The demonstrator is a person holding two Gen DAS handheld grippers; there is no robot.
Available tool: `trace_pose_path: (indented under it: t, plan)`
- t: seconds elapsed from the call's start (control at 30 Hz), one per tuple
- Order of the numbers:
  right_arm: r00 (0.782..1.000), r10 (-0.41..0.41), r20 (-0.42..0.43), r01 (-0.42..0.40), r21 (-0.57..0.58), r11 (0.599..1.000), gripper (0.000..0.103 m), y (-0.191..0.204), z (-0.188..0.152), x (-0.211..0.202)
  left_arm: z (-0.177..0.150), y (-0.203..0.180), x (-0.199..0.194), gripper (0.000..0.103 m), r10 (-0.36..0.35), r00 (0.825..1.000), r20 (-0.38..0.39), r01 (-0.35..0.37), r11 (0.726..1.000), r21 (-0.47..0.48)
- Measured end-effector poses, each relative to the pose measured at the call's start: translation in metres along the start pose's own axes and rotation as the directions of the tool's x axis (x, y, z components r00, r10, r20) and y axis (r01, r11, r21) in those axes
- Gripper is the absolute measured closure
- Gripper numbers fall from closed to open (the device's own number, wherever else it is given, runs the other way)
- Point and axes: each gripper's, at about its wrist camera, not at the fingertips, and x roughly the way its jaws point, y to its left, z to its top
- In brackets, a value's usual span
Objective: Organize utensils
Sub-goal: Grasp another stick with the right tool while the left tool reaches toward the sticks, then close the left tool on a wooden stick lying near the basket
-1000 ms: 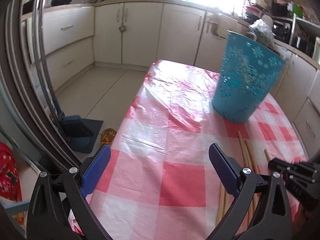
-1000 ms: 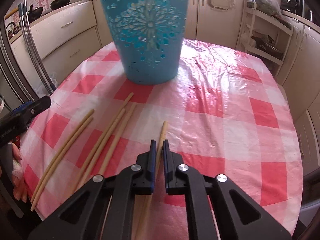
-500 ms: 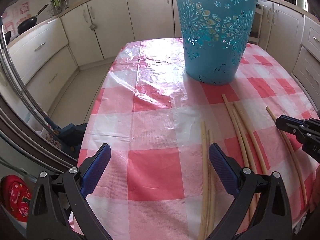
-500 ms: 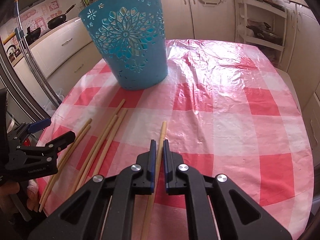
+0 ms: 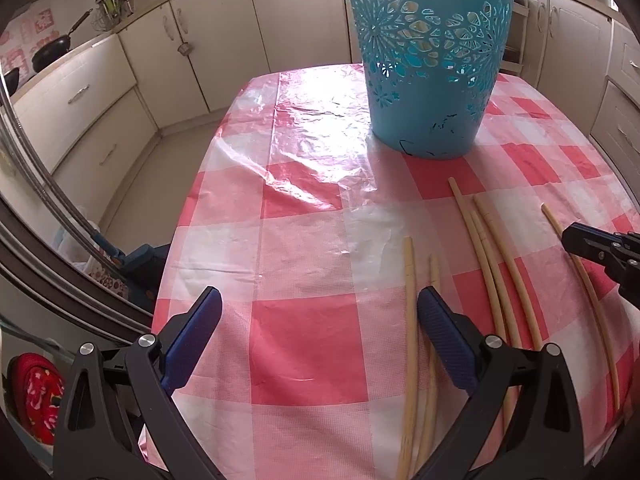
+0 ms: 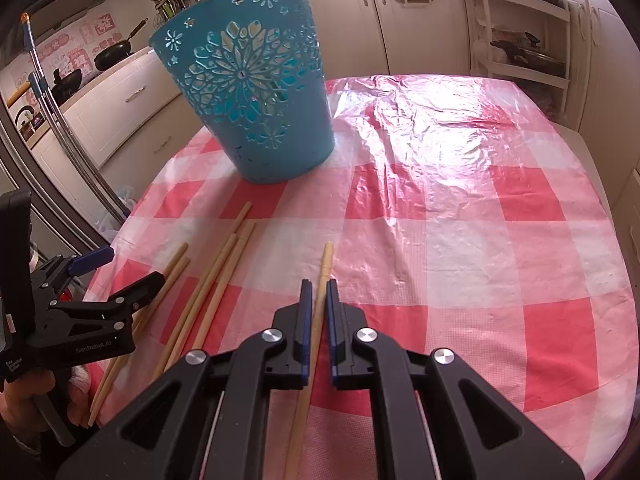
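Observation:
A blue cut-out basket [image 5: 428, 80] [image 6: 256, 96] stands upright at the far side of the checked table [image 5: 308, 344]. Several pale wooden chopsticks lie in front of it. My right gripper [image 6: 316, 286] is shut on one chopstick [image 6: 325, 264], the rightmost, whose tip pokes out past the pads. It also shows from the side in the left wrist view [image 5: 570, 236]. My left gripper [image 5: 319, 298] [image 6: 134, 266] hangs open over the near left of the table. A pair of chopsticks [image 5: 409, 320] [image 6: 178, 258] lies just inside its right finger. Three more chopsticks [image 5: 486, 256] [image 6: 224, 264] lie between the grippers.
The table's left edge [image 5: 188, 216] drops to the kitchen floor, with cream cabinets [image 5: 224, 40] behind. A shiny plastic sheet [image 6: 432, 120] covers the cloth. A hand [image 6: 24, 400] holds the left gripper at the table's near left corner. Open shelves [image 6: 520, 52] stand at the back right.
The left gripper has swung right and rolled, so the basket and the chopsticks now lie ahead of it; it stays open. The right gripper has kept still, shut on its chopstick.

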Motion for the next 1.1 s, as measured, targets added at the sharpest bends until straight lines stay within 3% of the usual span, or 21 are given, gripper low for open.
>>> trace_pose_path:
  t: [0.77, 1.03, 1.1]
  plan:
    - [1.0, 0.014, 0.0, -0.014, 0.011, 1.0, 0.095, -0.003, 0.0, 0.0, 0.0, 0.001, 0.001, 0.013, -0.007, 1.0, 0.001, 0.007, 1.0, 0.0]
    - [1.0, 0.014, 0.0, -0.014, 0.011, 1.0, 0.095, -0.003, 0.0, 0.0, 0.003, -0.011, -0.004, 0.039, -0.047, 0.999, -0.022, 0.047, 0.999, -0.007]
    - [1.0, 0.013, 0.0, -0.013, 0.009, 1.0, 0.095, -0.003, 0.0, 0.0, 0.004, -0.015, -0.006, 0.052, -0.064, 0.998, -0.026, 0.064, 0.998, -0.004]
